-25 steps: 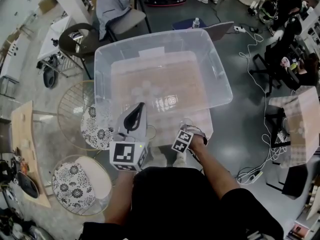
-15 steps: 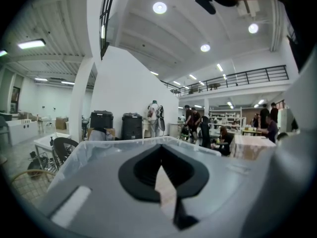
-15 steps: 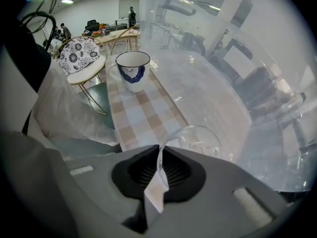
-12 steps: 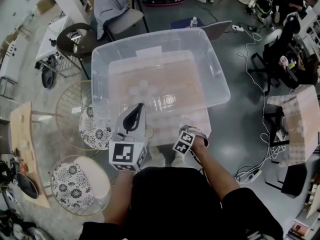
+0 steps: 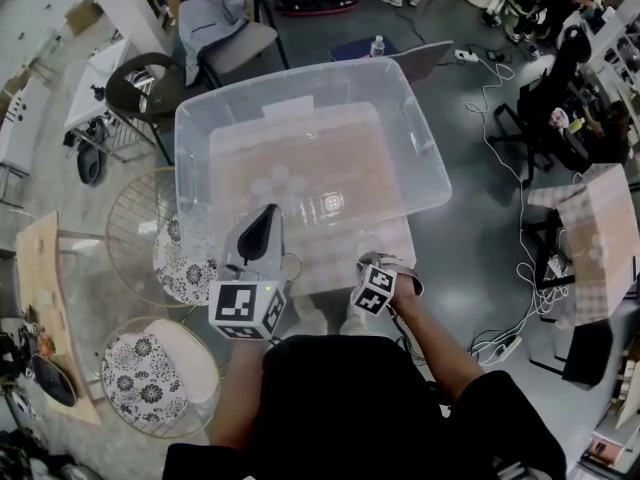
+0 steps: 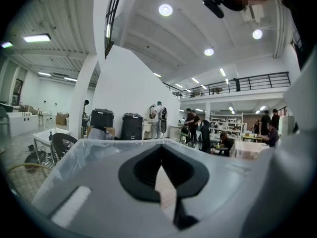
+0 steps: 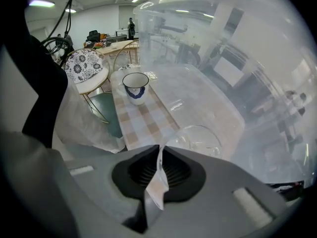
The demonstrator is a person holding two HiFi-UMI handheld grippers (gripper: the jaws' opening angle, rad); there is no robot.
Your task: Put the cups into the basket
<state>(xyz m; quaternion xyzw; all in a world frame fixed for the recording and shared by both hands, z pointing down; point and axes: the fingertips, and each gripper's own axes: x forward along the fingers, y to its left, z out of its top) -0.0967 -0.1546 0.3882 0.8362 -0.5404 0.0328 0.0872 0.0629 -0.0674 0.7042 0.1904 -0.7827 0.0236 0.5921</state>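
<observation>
Glass cup point(image 7: 200, 139), rim in just-closed jaws of right gripper point(image 7: 160, 152)

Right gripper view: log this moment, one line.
right gripper: just closed on glass | left gripper: shut, empty | white cup: on table

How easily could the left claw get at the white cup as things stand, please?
Probably yes: the cup stands in the open on the table beside the bin. The left claw is shut and empty, so it must open first.
</observation>
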